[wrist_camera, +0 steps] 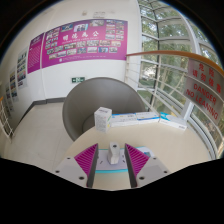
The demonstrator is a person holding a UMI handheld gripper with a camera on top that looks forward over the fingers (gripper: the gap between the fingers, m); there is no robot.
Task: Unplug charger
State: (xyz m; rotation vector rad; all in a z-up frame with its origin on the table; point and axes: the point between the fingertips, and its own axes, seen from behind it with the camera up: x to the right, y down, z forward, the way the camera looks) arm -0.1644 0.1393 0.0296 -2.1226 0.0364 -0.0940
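Gripper view shows a round light-coloured table (60, 135) in a hall, and on it a white power strip (148, 121) lying flat with its long axis running across, left to right as the gripper faces it. At the left end of the power strip stands a white charger (103, 118), a small boxy block rising above the strip; it appears to be plugged in there, though I cannot make out the prongs or the socket.

The gripper (112, 163) hangs low in front of the strip, spread apart and holding nothing. Its two magenta pads (87, 160) face each other with a clear gap, and something pale shows in that gap, which I cannot identify. The charger sits beyond the fingertips, nearly straight ahead and only slightly to the left of the gap's centre line, near but not touching.

Behind the power strip, the wall carries a magenta poster board (80, 45), and to the right of the strip a curved railing (175, 60) sweeps past tall windows.

To my eye the unplugging has not begun. The approach looks like a short advance forward so the fingers straddle the charger's sides, then a pull upward, away from the strip's face.
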